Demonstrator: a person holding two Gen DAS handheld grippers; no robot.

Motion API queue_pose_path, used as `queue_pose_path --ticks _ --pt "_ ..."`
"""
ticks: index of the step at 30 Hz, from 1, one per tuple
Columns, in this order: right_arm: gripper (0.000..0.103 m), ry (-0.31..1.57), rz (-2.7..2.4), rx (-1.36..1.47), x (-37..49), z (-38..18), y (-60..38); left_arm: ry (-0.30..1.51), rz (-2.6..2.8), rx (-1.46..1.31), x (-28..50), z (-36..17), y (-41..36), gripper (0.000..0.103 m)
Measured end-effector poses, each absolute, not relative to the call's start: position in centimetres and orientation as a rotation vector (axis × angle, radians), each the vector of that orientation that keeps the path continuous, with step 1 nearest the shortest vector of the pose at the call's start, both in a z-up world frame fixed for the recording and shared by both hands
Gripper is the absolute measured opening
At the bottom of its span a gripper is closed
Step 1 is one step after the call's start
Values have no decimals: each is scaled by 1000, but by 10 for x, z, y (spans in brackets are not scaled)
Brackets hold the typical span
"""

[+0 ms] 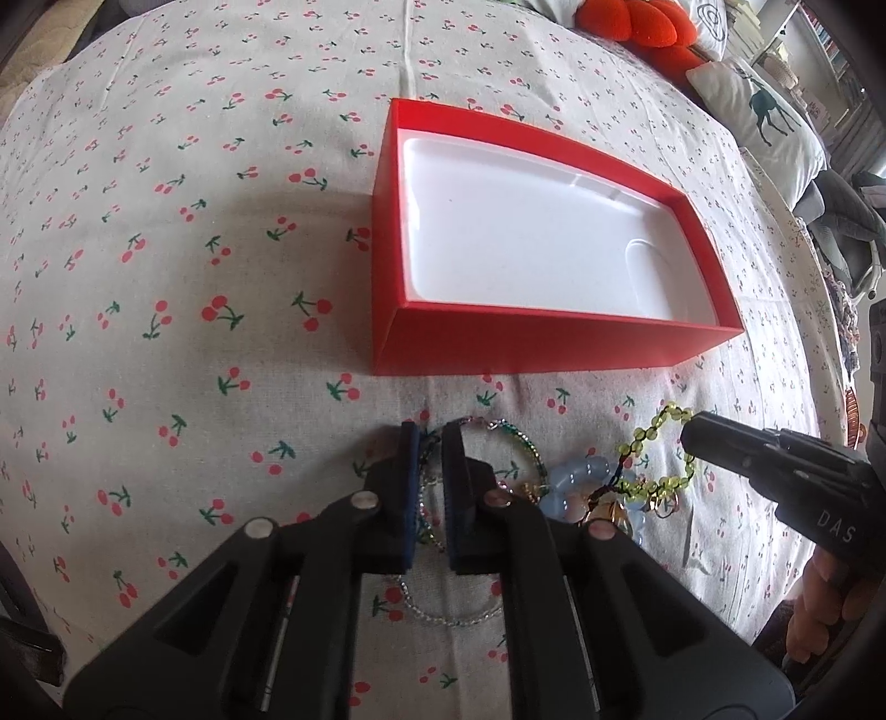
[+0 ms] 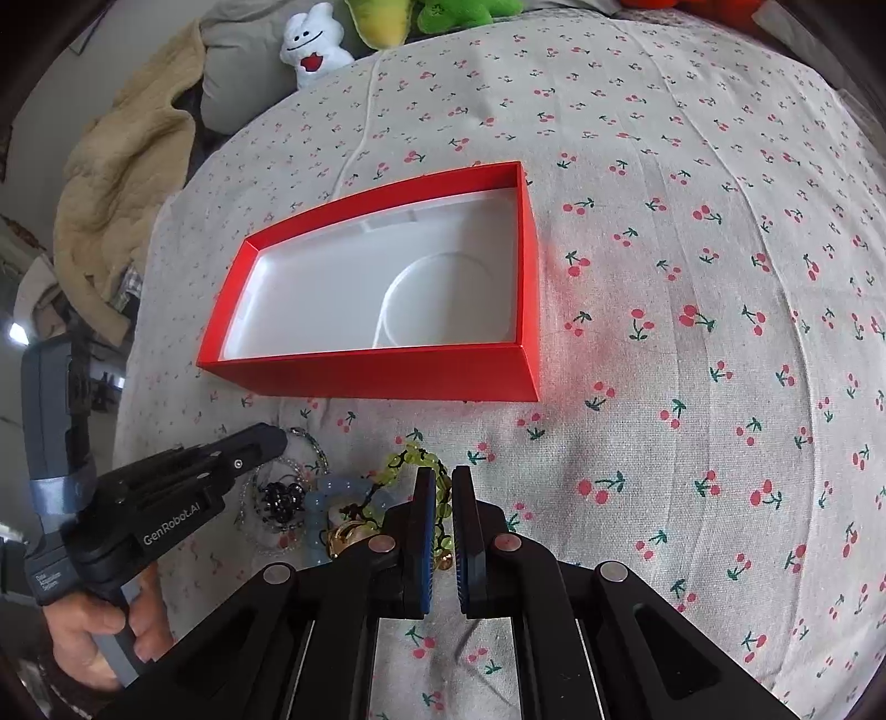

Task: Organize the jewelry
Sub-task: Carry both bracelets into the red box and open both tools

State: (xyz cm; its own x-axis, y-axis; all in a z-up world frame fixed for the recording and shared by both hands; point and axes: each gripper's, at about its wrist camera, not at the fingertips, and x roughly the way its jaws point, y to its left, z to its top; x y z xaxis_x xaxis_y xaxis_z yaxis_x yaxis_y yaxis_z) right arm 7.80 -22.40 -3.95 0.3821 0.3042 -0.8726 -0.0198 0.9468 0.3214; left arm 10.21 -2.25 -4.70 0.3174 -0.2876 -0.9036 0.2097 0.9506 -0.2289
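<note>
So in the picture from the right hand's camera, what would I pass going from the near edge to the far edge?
Right gripper → yellow-green bead bracelet → red box with its white lining → bare cherry-print cloth → white plush toy at the far edge.

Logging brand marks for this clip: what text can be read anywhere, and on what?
"DAS": on the right gripper body, left wrist view.
"GenRobot.AI": on the left gripper body, right wrist view.
Small white print on the left gripper's handle: too small to read.
Box: no text.
</note>
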Motion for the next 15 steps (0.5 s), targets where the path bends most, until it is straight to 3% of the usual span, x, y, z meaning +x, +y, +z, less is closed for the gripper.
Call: queue_pose_path --ticks 3,15 --pt "6 1159 212 275 78 -38 -224 1187 -335 -66 100 -42 -24 0" --pt "6 1056 230 301 58 0 -229 1100 -389 -42 88 -1 -29 0"
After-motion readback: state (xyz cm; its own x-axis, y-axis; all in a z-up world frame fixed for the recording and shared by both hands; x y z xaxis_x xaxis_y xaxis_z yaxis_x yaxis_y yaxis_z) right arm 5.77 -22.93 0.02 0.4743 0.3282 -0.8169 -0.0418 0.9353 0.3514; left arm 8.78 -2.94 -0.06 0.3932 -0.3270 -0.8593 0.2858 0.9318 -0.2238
